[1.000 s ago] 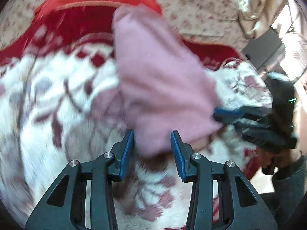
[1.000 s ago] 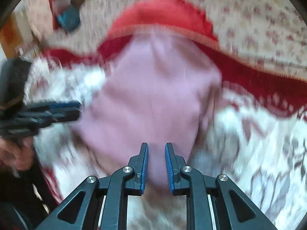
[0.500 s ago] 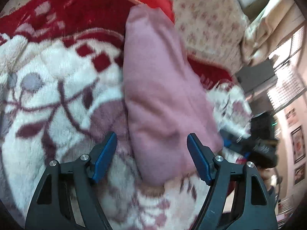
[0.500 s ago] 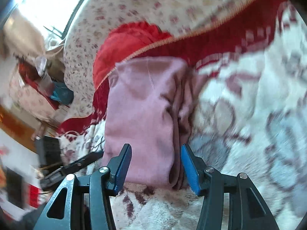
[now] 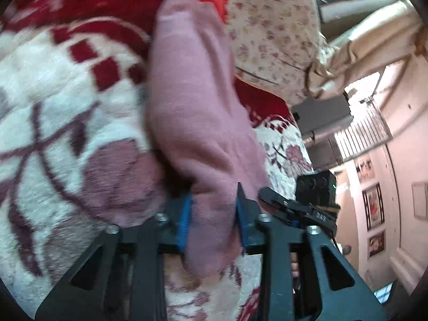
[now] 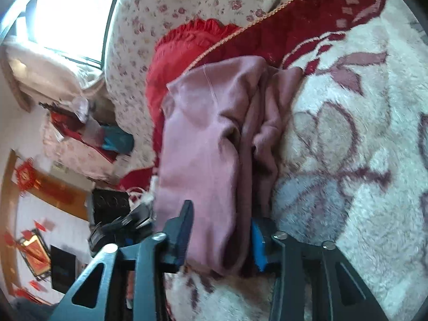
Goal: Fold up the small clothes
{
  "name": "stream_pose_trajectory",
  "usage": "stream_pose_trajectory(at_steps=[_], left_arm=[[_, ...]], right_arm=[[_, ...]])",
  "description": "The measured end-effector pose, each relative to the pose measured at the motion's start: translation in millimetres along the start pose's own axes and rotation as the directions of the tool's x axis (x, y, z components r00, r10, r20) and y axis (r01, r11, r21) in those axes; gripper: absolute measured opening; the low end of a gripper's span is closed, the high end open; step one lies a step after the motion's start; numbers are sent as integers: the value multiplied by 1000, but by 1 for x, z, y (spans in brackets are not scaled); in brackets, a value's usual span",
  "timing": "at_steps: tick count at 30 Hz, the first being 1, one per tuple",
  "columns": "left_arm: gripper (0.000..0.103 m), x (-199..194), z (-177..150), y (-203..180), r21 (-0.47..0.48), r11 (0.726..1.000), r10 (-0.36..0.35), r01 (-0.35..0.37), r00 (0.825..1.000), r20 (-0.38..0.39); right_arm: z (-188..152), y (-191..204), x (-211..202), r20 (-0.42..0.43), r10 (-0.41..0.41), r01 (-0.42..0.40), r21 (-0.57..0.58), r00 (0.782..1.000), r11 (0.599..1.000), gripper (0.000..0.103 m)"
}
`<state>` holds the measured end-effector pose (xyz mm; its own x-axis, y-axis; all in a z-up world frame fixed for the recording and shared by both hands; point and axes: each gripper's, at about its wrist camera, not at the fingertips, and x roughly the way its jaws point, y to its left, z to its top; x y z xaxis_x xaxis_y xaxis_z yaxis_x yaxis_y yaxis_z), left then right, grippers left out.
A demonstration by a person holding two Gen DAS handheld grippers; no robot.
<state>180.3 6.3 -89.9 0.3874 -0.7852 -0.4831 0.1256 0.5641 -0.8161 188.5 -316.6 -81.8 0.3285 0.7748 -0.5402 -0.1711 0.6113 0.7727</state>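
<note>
A folded pink garment (image 5: 192,101) lies lengthwise on a white and dark-red patterned blanket (image 5: 53,107). My left gripper (image 5: 212,219) is at its near end, jaws closing, with the bunched cloth filling the gap and both blue pads against it. In the right wrist view the garment (image 6: 203,133) shows its layered folded edges on the right side. My right gripper (image 6: 222,230) also has its jaws closing on the near end, with thick folds pressed between the pads. Each gripper shows in the other's view: the right gripper (image 5: 270,196) and the left gripper (image 6: 139,214), close beside the cloth.
A red cushion (image 6: 187,37) and a floral-print sheet (image 5: 267,26) lie beyond the garment's far end. The blanket (image 6: 347,160) spreads wide to the right in the right wrist view. Room walls with pictures and clutter lie off the bed's edge (image 5: 374,200).
Half a second ago both grippers stood wide around the garment's near end. Now both have moved in and narrowed onto the cloth, and both views have rolled further.
</note>
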Motion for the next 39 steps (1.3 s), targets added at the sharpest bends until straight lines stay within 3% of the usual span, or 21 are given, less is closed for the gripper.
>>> stream_pose_trajectory(at_steps=[5, 6, 7, 13, 18, 23, 25, 27, 29, 32, 34, 36, 37, 38, 39], left_arm=[[13, -2, -4, -6, 42, 998, 35, -36, 999, 15], [12, -5, -5, -10, 56, 997, 43, -44, 999, 19], [12, -9, -6, -14, 59, 997, 57, -58, 998, 18], [11, -52, -27, -25, 70, 995, 66, -65, 998, -11], [12, -68, -61, -17, 75, 990, 124, -119, 990, -70], [22, -63, -65, -9, 68, 979, 200, -194, 975, -96], [22, -72, -63, -14, 91, 969, 236, -231, 971, -47], [22, -87, -59, -26, 141, 942, 296, -303, 953, 67], [22, -92, -52, -38, 176, 921, 323, -348, 934, 155], [22, -71, -38, -57, 245, 912, 296, -331, 940, 169], [22, -46, -33, -58, 268, 894, 329, -358, 932, 150], [22, -27, -33, -50, 278, 878, 364, -389, 921, 140], [22, -25, -35, -46, 285, 878, 361, -386, 923, 136], [22, -25, -38, -44, 300, 876, 348, -377, 926, 145], [22, -24, -42, -45, 316, 870, 347, -379, 925, 152]], right_arm=[[-6, 7, 4, -17, -30, 30, -37, 999, 999, 31], [-6, 9, 6, -28, -16, 15, -25, 999, 1000, 25], [-5, 12, 9, -32, -9, 8, -17, 999, 1000, 11], [-29, 39, -2, -16, 48, -48, -13, 999, 999, 10], [-75, 54, -10, -34, 70, -70, 16, 997, 997, 10], [-97, 42, -10, -46, -90, 93, 75, 995, 993, 11], [-92, 42, -24, 14, -168, 166, 87, 986, 982, 13], [-85, 54, -38, 91, -244, 242, 25, 966, 970, 15], [-75, 78, -49, 185, -285, 307, -102, 940, 946, 15], [-62, 119, -31, 197, -220, 274, -312, 955, 910, 15], [-57, 138, -6, 178, -249, 302, -412, 952, 860, 15], [-54, 139, 23, 155, -333, 364, -509, 930, 780, 14], [-51, 130, 39, 136, -402, 410, -530, 905, 742, 14], [-49, 115, 51, 112, -462, 445, -535, 880, 718, 10], [-49, 101, 54, 99, -478, 453, -530, 873, 717, 5]])
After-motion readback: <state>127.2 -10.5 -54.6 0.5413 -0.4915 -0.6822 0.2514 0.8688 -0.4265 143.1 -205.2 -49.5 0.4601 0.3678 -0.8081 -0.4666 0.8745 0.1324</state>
